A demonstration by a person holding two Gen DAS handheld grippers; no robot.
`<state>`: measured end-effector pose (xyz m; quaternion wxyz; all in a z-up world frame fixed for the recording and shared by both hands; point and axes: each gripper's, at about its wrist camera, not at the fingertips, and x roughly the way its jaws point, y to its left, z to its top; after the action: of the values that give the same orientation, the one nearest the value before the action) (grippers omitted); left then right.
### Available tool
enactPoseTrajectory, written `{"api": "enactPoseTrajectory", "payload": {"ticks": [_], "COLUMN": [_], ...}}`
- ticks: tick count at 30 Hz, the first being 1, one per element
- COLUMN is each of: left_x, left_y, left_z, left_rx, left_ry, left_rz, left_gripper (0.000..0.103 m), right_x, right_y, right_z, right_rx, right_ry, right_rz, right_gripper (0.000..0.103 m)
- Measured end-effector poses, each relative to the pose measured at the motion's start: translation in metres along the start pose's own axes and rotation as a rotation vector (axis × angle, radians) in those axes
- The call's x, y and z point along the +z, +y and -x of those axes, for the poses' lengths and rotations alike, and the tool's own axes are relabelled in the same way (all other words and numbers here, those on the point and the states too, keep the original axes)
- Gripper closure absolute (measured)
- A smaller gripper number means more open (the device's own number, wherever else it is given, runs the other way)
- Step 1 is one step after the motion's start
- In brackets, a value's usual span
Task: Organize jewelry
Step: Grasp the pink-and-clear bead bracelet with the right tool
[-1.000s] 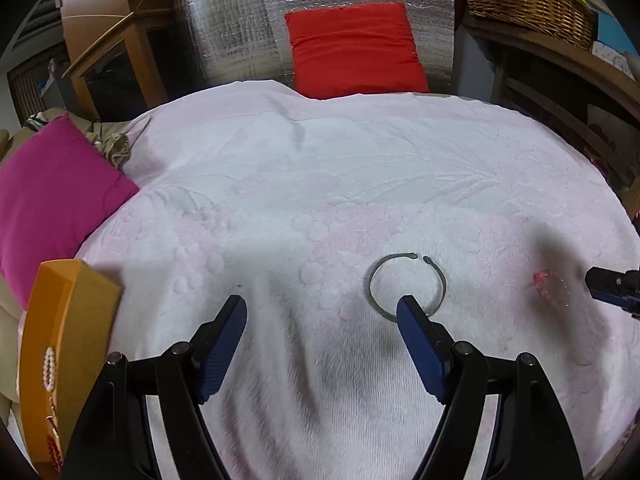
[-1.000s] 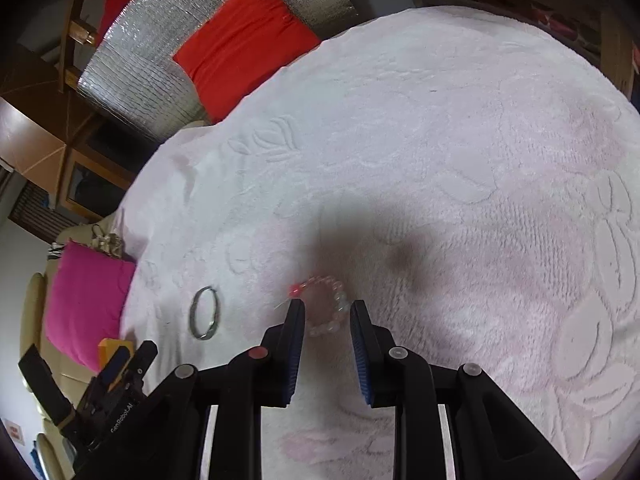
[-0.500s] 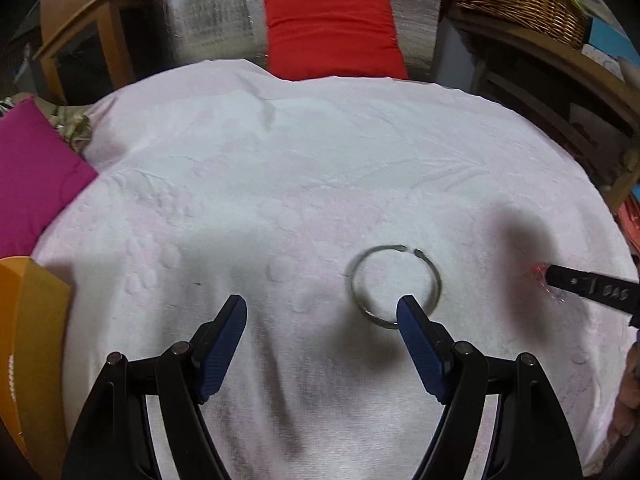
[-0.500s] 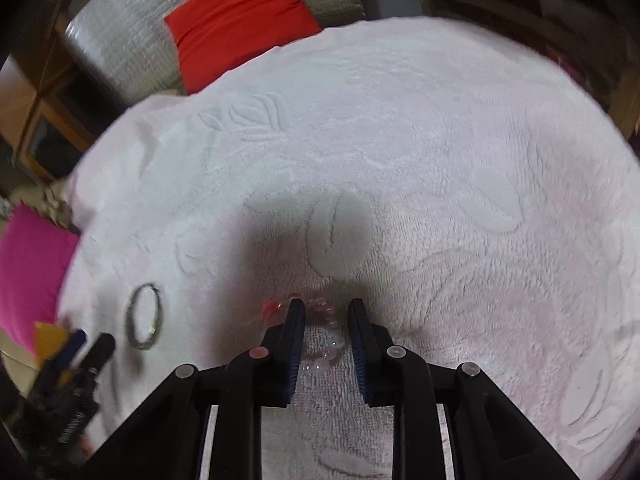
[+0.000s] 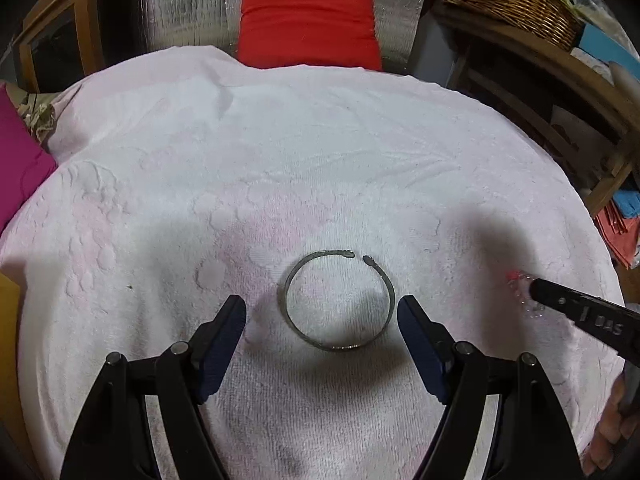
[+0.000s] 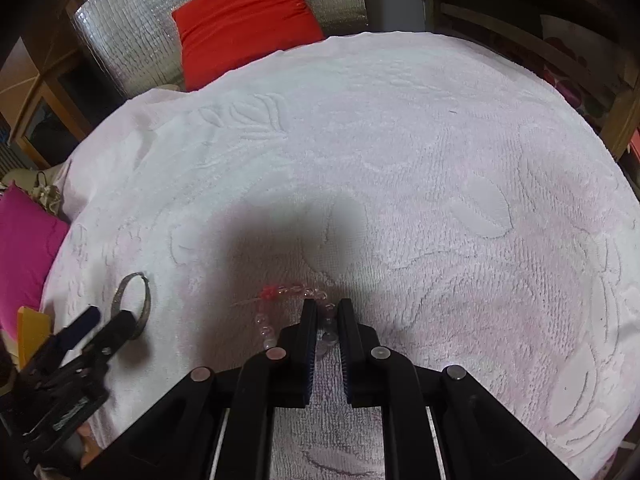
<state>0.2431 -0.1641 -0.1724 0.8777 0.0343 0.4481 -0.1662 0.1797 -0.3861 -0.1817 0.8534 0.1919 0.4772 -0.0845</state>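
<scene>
Item one: metal bangle [image 5: 338, 300], an open ring with a small gap on its far side, lying flat on the pale pink towel [image 5: 320, 160] that covers the tabletop. The left gripper [image 5: 320, 322] stands over it with jaws wide, one finger on each side of the ring and neither touching it; the spread looks matched to the ring's outer width, presumably so a closing stroke would catch it across its rim. Item two: beaded bracelet [image 6: 280, 304], clear and pale pink beads with a red cluster, lying in a loose curve on the towel to the right of the bangle and near it. The right gripper [image 6: 324, 312] is down at this bracelet with jaws narrow, a slim gap between them and part of the bead strand running into that gap; whether the beads are actually pinched cannot be told. Judged step: both pieces are being lined up for lifting. Surroundings: an orange box [image 6: 34, 328] sits at the left edge beside a magenta cushion [image 6: 24, 248], plausibly the destination; a red cushion [image 5: 308, 24] leans against silver foil sheeting [image 5: 192, 4] at the far edge; a wicker basket [image 5: 508, 0] stands on a shelf to the right. The towel is bare beyond the two pieces, leaving open room forward, while the grippers work close together, so sideways travel toward each other is tight.
</scene>
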Motion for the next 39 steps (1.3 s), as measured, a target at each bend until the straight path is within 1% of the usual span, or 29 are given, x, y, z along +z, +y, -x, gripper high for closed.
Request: {"api": "enactPoseTrajectory", "payload": {"ticks": [3, 5, 6, 7, 9, 12, 16, 19, 22, 28, 33, 36, 39], "left_x": [0.002, 0.001, 0.001, 0.001, 0.000, -0.001, -0.004, -0.005, -0.007, -0.013, -0.016, -0.016, -0.016], "left_y": [-0.001, -0.002, -0.002, -0.002, -0.002, 0.001, 0.012, 0.020, 0.029, 0.044, 0.055, 0.058, 0.061], "left_z": [-0.007, -0.010, -0.011, -0.010, -0.009, -0.007, 0.001, 0.006, 0.017, 0.042, 0.060, 0.064, 0.067], "left_rx": [-0.024, -0.052, -0.052, -0.051, -0.048, -0.064, -0.061, -0.040, -0.018, 0.059, 0.114, 0.146, 0.153], "left_ry": [0.012, 0.012, 0.010, 0.005, -0.003, -0.004, -0.002, -0.004, -0.020, -0.064, -0.105, -0.116, -0.126], "left_rz": [0.003, 0.009, 0.007, 0.000, -0.014, -0.015, 0.004, 0.014, 0.014, 0.001, -0.009, -0.016, -0.015], "left_gripper": [0.025, 0.025, 0.025, 0.028, 0.041, 0.041, 0.041, 0.041, 0.041, 0.041, 0.041, 0.041, 0.041], "right_x": [0.003, 0.003, 0.003, 0.004, 0.003, 0.001, -0.001, -0.001, -0.002, -0.006, -0.014, -0.017, -0.019], "right_y": [-0.006, -0.009, -0.010, -0.011, -0.011, -0.007, 0.002, 0.011, 0.022, 0.052, 0.075, 0.083, 0.089], "right_z": [0.013, 0.020, 0.021, 0.021, 0.021, 0.022, 0.023, 0.023, 0.027, 0.035, 0.039, 0.040, 0.036], "right_rx": [0.070, 0.090, 0.101, 0.109, 0.127, 0.149, 0.175, 0.195, 0.229, 0.322, 0.372, 0.393, 0.411], "right_ry": [-0.047, -0.073, -0.075, -0.072, -0.067, -0.065, -0.067, -0.070, -0.094, -0.129, -0.146, -0.147, -0.129], "right_rz": [-0.032, -0.050, -0.060, -0.068, -0.082, -0.086, -0.085, -0.081, -0.072, -0.027, 0.026, 0.037, 0.039], "right_gripper": [0.094, 0.094, 0.094, 0.094, 0.094, 0.094, 0.094, 0.094, 0.094, 0.094, 0.094, 0.094, 0.094]}}
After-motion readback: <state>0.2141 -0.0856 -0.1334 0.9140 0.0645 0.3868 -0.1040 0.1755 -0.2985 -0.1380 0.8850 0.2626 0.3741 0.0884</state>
